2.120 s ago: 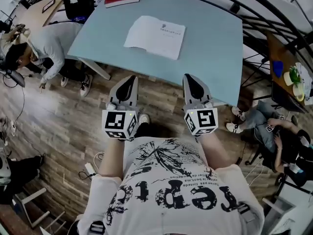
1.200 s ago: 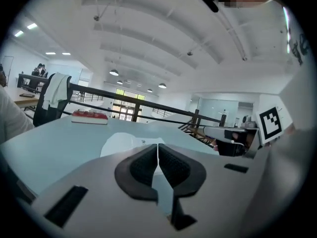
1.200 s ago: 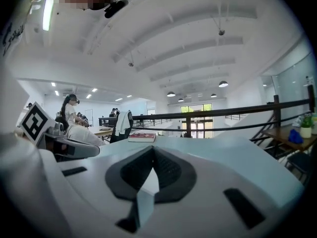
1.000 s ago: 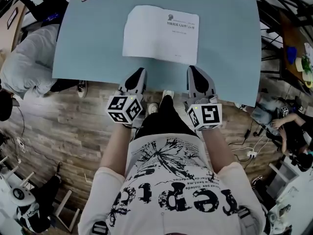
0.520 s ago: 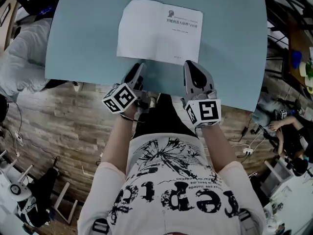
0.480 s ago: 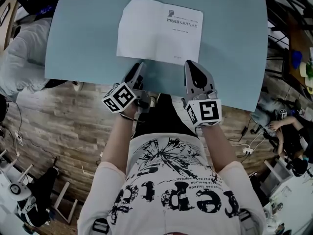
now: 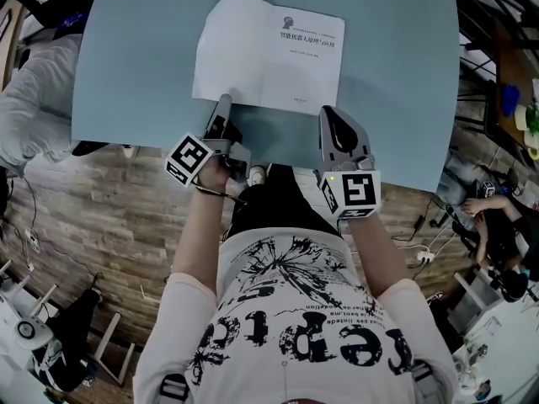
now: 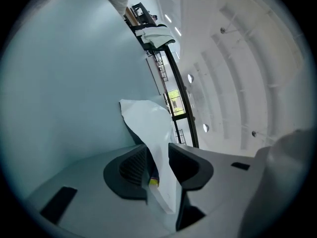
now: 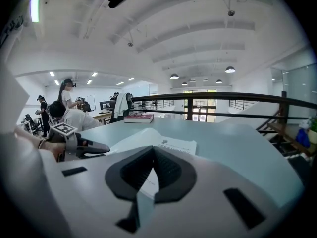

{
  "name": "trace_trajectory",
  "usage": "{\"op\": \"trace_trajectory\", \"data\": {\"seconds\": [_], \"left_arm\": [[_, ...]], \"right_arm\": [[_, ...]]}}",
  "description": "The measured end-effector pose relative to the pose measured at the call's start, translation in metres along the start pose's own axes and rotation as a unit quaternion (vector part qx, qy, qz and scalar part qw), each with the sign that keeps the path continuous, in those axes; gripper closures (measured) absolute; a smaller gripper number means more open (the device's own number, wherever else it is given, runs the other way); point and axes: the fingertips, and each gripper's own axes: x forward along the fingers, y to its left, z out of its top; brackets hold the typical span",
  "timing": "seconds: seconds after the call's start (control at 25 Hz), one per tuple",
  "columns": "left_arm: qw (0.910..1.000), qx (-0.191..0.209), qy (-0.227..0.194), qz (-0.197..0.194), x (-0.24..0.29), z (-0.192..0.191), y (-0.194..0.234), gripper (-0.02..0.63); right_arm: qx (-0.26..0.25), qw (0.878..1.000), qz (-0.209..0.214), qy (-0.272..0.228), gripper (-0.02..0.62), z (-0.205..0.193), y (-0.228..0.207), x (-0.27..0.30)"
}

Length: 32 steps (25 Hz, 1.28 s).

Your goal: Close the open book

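since half a second ago, your left gripper (image 7: 221,108) has rolled onto its side and advanced from the table edge to the near left corner of the open book (image 7: 269,53). its jaws are now closed on the left leaf (image 8: 151,128), which curls up between the pads. the book lies flat on the table (image 7: 404,74), title page to your right. your right gripper (image 7: 331,116) remains at the near edge, jaws together, holding nothing. judgement: the grasp is made. next, swing the leaf over the spine to the right. lift gently; thin paper may tear or slip.
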Motion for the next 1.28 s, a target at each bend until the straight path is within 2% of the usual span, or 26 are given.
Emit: {"op": "trace_trajectory", "data": {"seconds": [0.12, 0.24, 0.36, 0.48, 0.64, 0.84, 1.0, 1.12, 1.28], "left_arm": [[0.9995, -0.03, -0.007, 0.002, 0.003, 0.002, 0.008, 0.473], [0.999, -0.043, -0.011, 0.006, 0.003, 0.003, 0.013, 0.559], [0.9984, -0.053, -0.016, -0.009, 0.0, 0.003, 0.009, 0.578], [0.9984, -0.043, -0.014, -0.034, -0.002, 0.002, -0.003, 0.584], [0.9991, 0.015, 0.002, -0.039, -0.007, 0.0, -0.02, 0.588], [0.995, 0.082, 0.024, -0.051, -0.012, -0.012, -0.045, 0.588], [0.9839, 0.162, 0.049, -0.058, -0.011, -0.024, -0.064, 0.588], [0.9763, 0.192, 0.072, -0.068, -0.008, -0.037, -0.074, 0.587], [0.9567, 0.26, 0.109, -0.073, -0.004, -0.06, -0.084, 0.586]], "right_arm": [[-0.004, 1.0, -0.002, 0.001, 0.584, -0.001, -0.003, 0.0], [-0.005, 1.0, -0.005, 0.002, 0.584, -0.002, -0.006, -0.001], [-0.005, 1.0, -0.007, 0.003, 0.584, -0.001, -0.007, -0.003], [-0.004, 1.0, -0.01, 0.002, 0.584, 0.0, -0.006, -0.005], [-0.004, 1.0, -0.013, -0.002, 0.584, 0.004, -0.003, -0.011], [0.002, 1.0, -0.022, -0.004, 0.584, 0.006, -0.002, -0.023], [0.004, 1.0, -0.028, -0.004, 0.584, 0.008, -0.005, -0.03], [0.011, 0.999, -0.039, -0.002, 0.584, 0.006, -0.012, -0.035], [0.02, 0.998, -0.052, 0.001, 0.584, 0.002, -0.022, -0.043]]}}
